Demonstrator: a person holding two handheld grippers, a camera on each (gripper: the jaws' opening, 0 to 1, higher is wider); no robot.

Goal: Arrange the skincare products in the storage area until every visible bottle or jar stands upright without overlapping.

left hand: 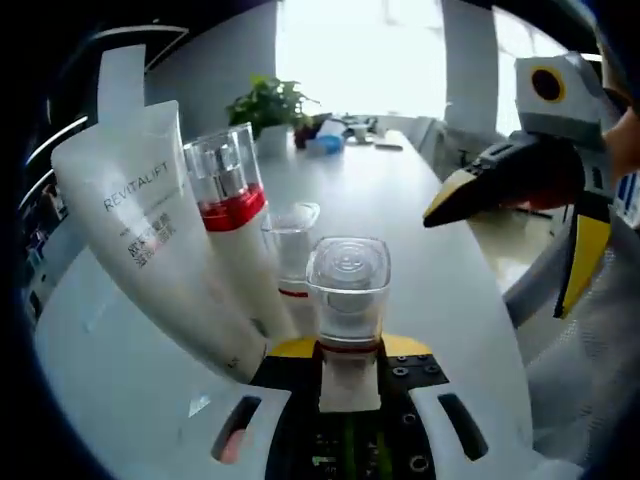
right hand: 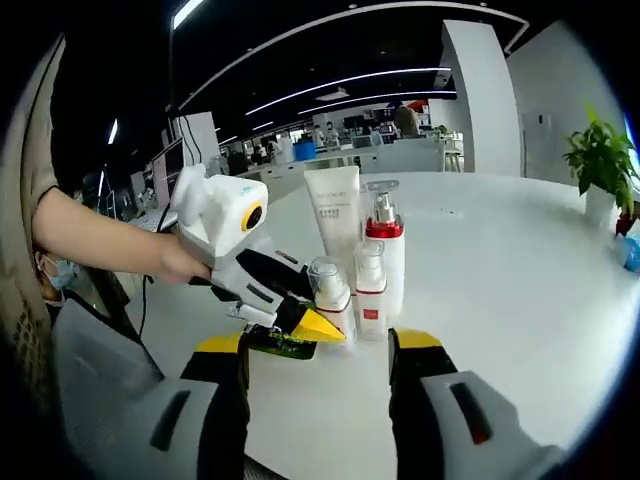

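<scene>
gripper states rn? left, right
Left gripper: shut on the small bottle.
Right gripper: open, holding nothing, facing the products.

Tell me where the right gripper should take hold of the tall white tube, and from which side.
Grip the white tube on its upper body, coming from the top or its open far side. It stands upright on its cap, tallest in the cluster, with the red-collared pump bottle close beside it and small bottles in front, so the lower part looks crowded. The right gripper is open.
</scene>
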